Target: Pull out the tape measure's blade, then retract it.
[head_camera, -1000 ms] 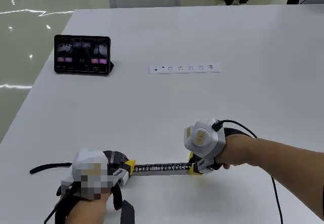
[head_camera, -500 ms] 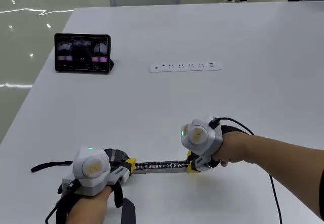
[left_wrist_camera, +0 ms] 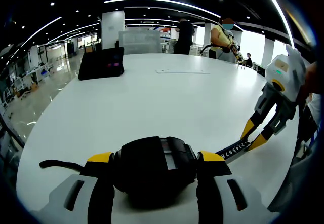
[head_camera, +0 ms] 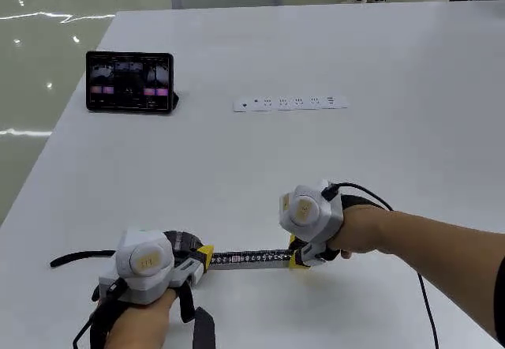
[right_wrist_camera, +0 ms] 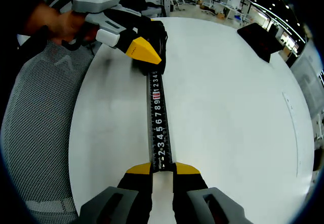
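One black tape measure case [left_wrist_camera: 154, 171] rests on the white table [head_camera: 316, 49], clamped by the left gripper [head_camera: 198, 260], its numbered dark blade [right_wrist_camera: 158, 112] stretched flat to the facing right gripper [right_wrist_camera: 163, 170], whose jaws pinch its tip.

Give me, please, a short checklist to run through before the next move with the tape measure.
1. Left gripper clamped on the tape measure case: ok.
2. Right gripper pinching the blade at its end: ok.
3. Blade straight and flat along the table, no kink: ok.
4. Tablet and power strip well away from the blade's line: ok.
5. Blade lock released: cannot tell.
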`<move>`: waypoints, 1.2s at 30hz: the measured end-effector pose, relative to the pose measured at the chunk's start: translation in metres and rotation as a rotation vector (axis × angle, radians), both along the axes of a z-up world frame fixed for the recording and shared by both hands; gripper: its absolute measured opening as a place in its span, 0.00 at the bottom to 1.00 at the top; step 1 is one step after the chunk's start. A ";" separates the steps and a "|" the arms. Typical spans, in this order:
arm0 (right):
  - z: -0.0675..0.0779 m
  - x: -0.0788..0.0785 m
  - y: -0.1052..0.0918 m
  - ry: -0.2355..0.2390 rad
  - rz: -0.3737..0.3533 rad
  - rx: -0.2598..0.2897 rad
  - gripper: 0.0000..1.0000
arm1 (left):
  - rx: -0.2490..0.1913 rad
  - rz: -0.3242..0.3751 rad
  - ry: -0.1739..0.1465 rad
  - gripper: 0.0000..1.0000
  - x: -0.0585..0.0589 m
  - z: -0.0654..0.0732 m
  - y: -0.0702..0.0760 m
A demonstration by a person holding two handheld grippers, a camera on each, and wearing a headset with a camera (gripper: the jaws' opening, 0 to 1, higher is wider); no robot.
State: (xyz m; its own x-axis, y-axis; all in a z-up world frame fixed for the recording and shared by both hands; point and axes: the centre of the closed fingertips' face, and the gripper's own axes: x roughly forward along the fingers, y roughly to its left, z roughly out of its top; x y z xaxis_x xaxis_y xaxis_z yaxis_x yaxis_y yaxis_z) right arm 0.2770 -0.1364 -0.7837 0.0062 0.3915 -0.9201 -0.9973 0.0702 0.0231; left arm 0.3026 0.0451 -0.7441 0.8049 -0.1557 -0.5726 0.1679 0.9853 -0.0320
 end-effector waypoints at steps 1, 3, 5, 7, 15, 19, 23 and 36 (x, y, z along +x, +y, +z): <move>0.000 0.000 0.001 0.000 0.001 0.000 0.11 | 0.000 -0.001 0.000 0.62 0.000 0.000 0.000; 0.000 0.000 0.002 -0.001 0.002 0.000 0.11 | -0.001 -0.001 -0.001 0.62 0.000 0.000 0.000; 0.000 0.000 0.003 -0.002 0.002 -0.002 0.11 | -0.001 -0.002 -0.001 0.62 0.000 0.000 0.000; 0.000 0.000 0.004 -0.002 0.002 -0.001 0.11 | -0.001 -0.002 0.000 0.61 0.000 0.000 0.000; 0.000 0.000 0.008 -0.003 -0.006 0.005 0.11 | -0.001 -0.004 0.003 0.61 0.000 0.000 0.000; 0.000 0.000 0.011 -0.005 -0.007 0.009 0.11 | -0.002 -0.005 0.003 0.61 0.000 -0.001 0.000; 0.000 0.000 0.014 -0.004 -0.012 0.013 0.11 | -0.001 -0.006 0.003 0.61 0.001 -0.001 0.000; 0.000 -0.001 0.021 -0.003 -0.005 0.015 0.11 | -0.001 -0.009 0.001 0.61 0.000 0.000 0.001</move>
